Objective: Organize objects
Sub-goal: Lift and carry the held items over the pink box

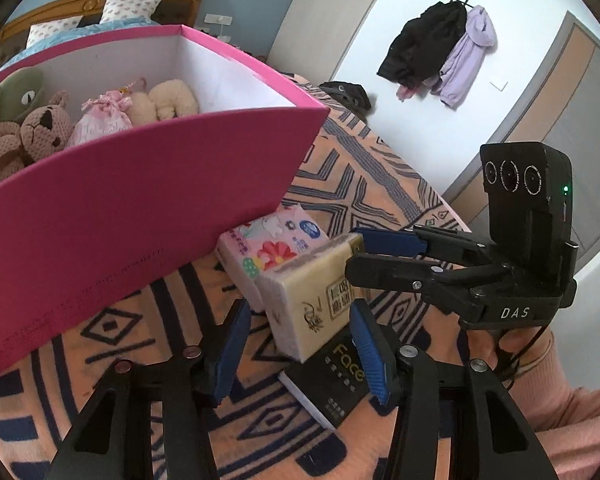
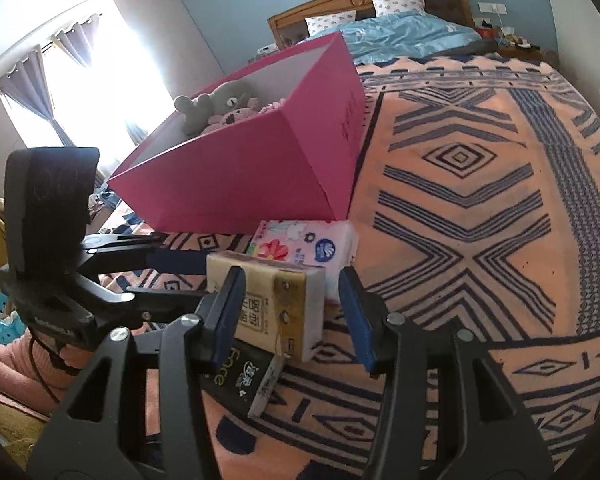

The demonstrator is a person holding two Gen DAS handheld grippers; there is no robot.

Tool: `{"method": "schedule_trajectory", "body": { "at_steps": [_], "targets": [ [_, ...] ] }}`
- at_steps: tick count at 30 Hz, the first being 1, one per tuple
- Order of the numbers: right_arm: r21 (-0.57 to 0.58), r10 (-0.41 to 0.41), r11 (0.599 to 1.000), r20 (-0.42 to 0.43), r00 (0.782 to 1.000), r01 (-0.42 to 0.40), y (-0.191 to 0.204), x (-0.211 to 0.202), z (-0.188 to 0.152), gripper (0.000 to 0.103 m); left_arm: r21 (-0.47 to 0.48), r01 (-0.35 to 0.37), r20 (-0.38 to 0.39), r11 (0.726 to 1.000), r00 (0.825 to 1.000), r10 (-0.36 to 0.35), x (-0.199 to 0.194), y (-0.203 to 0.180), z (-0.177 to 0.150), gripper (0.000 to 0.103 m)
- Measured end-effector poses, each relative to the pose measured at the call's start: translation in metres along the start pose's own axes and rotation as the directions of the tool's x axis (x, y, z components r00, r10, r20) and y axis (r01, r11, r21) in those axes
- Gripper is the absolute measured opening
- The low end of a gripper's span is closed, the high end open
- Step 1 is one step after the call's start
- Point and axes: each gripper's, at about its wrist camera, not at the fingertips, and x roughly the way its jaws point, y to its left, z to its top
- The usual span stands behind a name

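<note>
Pink cardboard box [image 1: 140,220] ahead holds plush toys [image 1: 40,128]; my left claw [image 1: 300,346] released around soft beige tissue pack [image 1: 304,300]; my right claw [image 2: 288,312] grip unclear.

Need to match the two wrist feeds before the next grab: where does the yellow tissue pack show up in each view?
Left wrist: yellow tissue pack sits low centre, between the blue fingers.
Right wrist: it sits low centre-left, partly on the black Face pack.
Shared landmark: the pink storage box, just behind the packs.
</note>
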Motion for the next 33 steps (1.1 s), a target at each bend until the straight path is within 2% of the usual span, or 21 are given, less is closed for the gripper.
{"method": "schedule_trajectory", "body": {
  "at_steps": [2, 3, 4, 6, 8, 12, 23, 33],
  "targets": [
    [-0.002, 0.006, 1.0, -0.005, 1.0, -0.006, 0.001, -0.001, -0.003, 0.051, 0.001, -0.005, -0.007, 1.0, 1.0, 0.005, 0.002, -0.001, -0.002, 0.052],
    [-0.001, 0.01, 1.0, -0.007, 1.0, -0.01, 0.001, -0.001, -0.005, 0.051, 0.004, -0.009, -0.011, 1.0, 1.0, 0.009, 0.003, -0.002, -0.002, 0.048],
    [0.002, 0.013, 1.0, -0.009, 1.0, -0.013, 0.001, -0.001, -0.006, 0.051, 0.011, -0.01, -0.016, 1.0, 1.0, 0.01, 0.005, -0.004, -0.003, 0.04],
    [0.009, 0.019, 1.0, -0.02, 1.0, -0.019, 0.001, 0.002, -0.009, 0.051, 0.015, -0.014, -0.028, 1.0, 0.999, 0.015, 0.008, -0.006, -0.004, 0.034],
    [0.016, 0.023, 1.0, -0.028, 0.999, -0.023, 0.001, 0.005, -0.011, 0.043, 0.015, -0.025, -0.029, 1.0, 0.999, 0.026, 0.009, -0.008, -0.005, 0.034],
    [0.035, 0.024, 0.999, -0.025, 0.999, -0.023, 0.0, 0.004, -0.012, 0.039, -0.004, -0.015, -0.028, 1.0, 0.999, 0.015, 0.007, -0.007, -0.005, 0.034],
    [-0.035, 0.008, 0.999, 0.018, 1.0, -0.008, 0.028, -0.021, 0.007, 0.039, 0.055, -0.026, 0.044, 0.998, 0.999, 0.024, -0.027, -0.024, 0.004, 0.034],
    [-0.094, 0.028, 0.995, 0.051, 0.998, -0.023, 0.049, -0.027, 0.035, 0.039, 0.057, -0.04, 0.109, 0.998, 0.993, 0.034, -0.06, -0.017, 0.016, 0.034]
  ]
}}
